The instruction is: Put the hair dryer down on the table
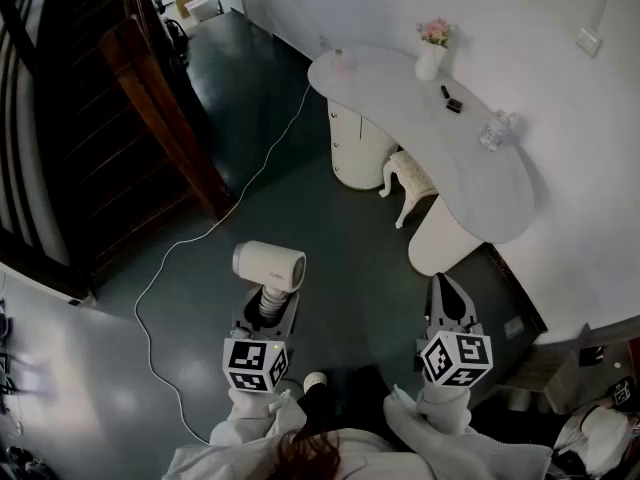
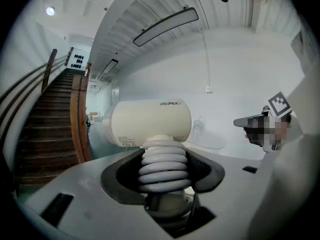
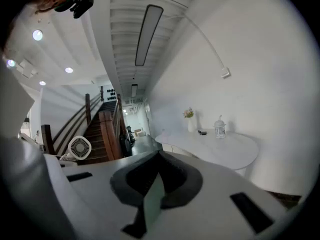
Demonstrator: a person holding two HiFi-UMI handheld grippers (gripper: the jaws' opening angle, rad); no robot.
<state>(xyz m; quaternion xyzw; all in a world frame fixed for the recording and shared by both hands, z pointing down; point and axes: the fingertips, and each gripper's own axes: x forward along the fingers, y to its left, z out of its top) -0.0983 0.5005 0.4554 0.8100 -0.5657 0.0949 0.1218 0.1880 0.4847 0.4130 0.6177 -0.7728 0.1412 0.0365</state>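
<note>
Over dark floor (image 1: 350, 268), left hand-held gripper (image 1: 268, 306) clamps one hair dryer (image 1: 270, 265).

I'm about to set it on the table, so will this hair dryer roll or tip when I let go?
Probably top-heavy: the hair dryer has a wide barrel above a narrow ribbed handle, so stood upright it would likely tip. Laid down, the round barrel may roll slightly until the handle stops it.

The hair dryer (image 2: 150, 121) has a small grey brand word near the top right edge of its barrel, reading roughly "ZEABO". The letters are not certain. A printed label (image 2: 124, 140) at its lower left is too small to read.
</note>
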